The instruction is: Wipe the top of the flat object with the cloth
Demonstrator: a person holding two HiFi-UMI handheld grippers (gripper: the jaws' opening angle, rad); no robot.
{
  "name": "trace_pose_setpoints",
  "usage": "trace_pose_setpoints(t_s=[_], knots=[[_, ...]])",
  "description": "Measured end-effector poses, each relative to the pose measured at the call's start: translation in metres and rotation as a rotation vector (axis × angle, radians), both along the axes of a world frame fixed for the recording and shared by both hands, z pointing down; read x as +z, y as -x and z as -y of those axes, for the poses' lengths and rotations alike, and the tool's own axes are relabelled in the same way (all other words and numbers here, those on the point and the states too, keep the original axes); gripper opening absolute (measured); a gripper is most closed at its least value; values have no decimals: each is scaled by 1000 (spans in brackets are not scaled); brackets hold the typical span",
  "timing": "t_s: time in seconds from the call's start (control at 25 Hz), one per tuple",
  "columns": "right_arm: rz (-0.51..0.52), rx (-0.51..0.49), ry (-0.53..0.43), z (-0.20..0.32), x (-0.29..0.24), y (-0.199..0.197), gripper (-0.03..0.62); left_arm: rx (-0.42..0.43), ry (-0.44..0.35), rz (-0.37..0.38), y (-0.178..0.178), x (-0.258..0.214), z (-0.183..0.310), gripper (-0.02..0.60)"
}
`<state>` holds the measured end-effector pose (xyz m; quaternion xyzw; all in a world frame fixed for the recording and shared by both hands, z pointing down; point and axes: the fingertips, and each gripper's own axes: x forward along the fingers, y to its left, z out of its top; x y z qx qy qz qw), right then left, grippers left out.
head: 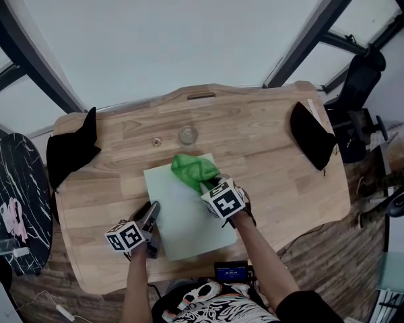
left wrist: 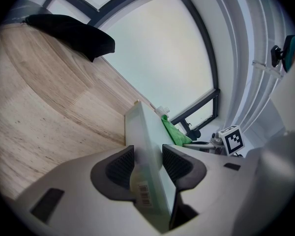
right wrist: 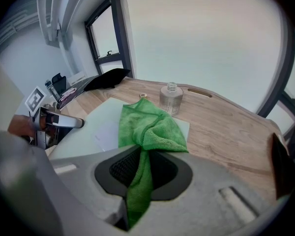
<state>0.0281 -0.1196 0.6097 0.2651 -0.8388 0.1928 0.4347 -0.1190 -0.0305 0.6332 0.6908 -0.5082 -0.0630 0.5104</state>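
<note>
A pale flat board [head: 185, 210] lies on the wooden table [head: 269, 147] in the head view. My left gripper [head: 150, 215] is shut on the board's left edge; in the left gripper view the board [left wrist: 147, 146] runs edge-on between the jaws of that gripper [left wrist: 148, 165]. A green cloth [head: 195, 170] rests bunched on the board's far part. My right gripper [head: 215, 184] is shut on the cloth's near end. The right gripper view shows the cloth [right wrist: 150, 127] pinched in that gripper [right wrist: 143, 167] and spreading forward over the board [right wrist: 96, 132].
A small clear bottle [head: 187, 135] and a small cap [head: 156, 141] stand on the table beyond the board. Black pouches [head: 71, 150] [head: 311, 134] lie at the table's left and right ends. A dark round side table [head: 13, 207] stands at the left, an office chair [head: 360, 93] at the right.
</note>
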Motion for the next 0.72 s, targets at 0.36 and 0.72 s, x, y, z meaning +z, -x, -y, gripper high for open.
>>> trace_pose_setpoints(t_s=[0.36,0.72], knots=[[4,-49,38,-19,-1,13,57,-5,-2,7,1,1,1,181],[39,-113,74,-57,-1,31,57,-7,-3,7,2,1,0,181]])
